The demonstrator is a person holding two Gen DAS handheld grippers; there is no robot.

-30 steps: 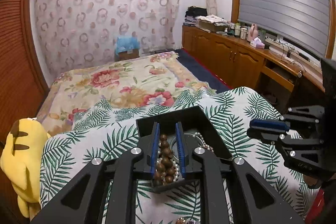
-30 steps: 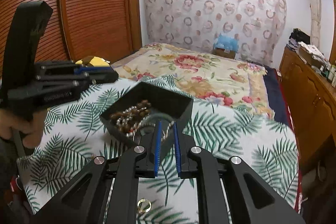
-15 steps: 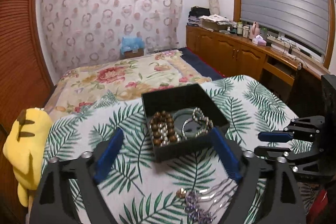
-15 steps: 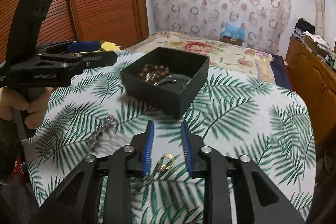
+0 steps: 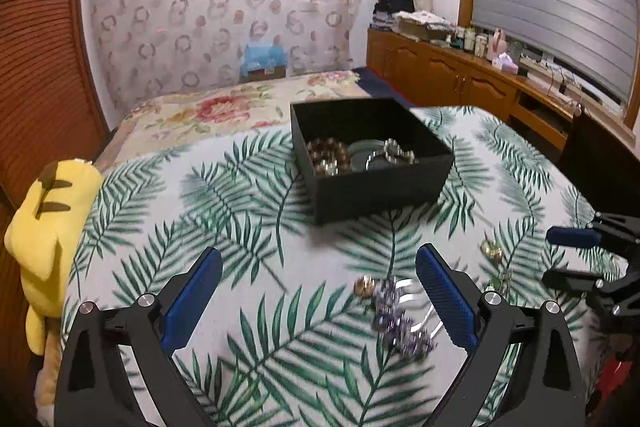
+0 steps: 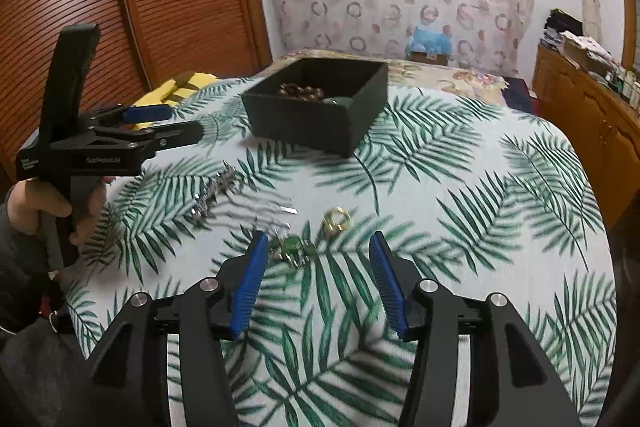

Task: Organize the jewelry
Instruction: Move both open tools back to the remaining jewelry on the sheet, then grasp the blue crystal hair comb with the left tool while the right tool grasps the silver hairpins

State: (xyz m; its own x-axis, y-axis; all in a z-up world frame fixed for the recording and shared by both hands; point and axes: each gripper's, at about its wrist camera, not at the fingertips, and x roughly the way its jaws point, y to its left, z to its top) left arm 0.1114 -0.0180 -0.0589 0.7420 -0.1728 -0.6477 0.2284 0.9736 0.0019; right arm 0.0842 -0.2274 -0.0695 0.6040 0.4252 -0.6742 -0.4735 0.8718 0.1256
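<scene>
The left gripper (image 5: 320, 291) has its blue-padded fingers (image 5: 192, 291) spread wide and still opening, with nothing pressed between them; they hang above the palm-leaf cloth (image 5: 224, 211) that covers the table. Just inside its right finger lies a purple beaded hair comb (image 5: 402, 323) with silver prongs, and a small gold ring (image 5: 365, 285) touches the comb's far end. The right gripper (image 6: 318, 279) also has its fingers (image 6: 250, 283) released and widening, gripping nothing. A green-stoned piece of jewelry (image 6: 292, 247) lies on the cloth between their tips, closer to the left one, and a gold ring (image 6: 337, 219) sits just beyond it.

Farther out from both grippers stands the black box (image 5: 372, 163), open-topped, resting on the cloth. Inside it a brown bead bracelet (image 5: 328, 155) lies at the left, and a silvery chain (image 5: 394, 153) on a pale round piece lies beside it at the right. Left of the box, at the cloth's edge, sits a yellow plush toy (image 5: 48, 227). Beyond the box a floral bedspread (image 5: 224, 111) reaches toward a patterned curtain (image 5: 224, 11).

In the right wrist view a person's hand (image 6: 48, 211) grips the left gripper's handle, left of the comb.
</scene>
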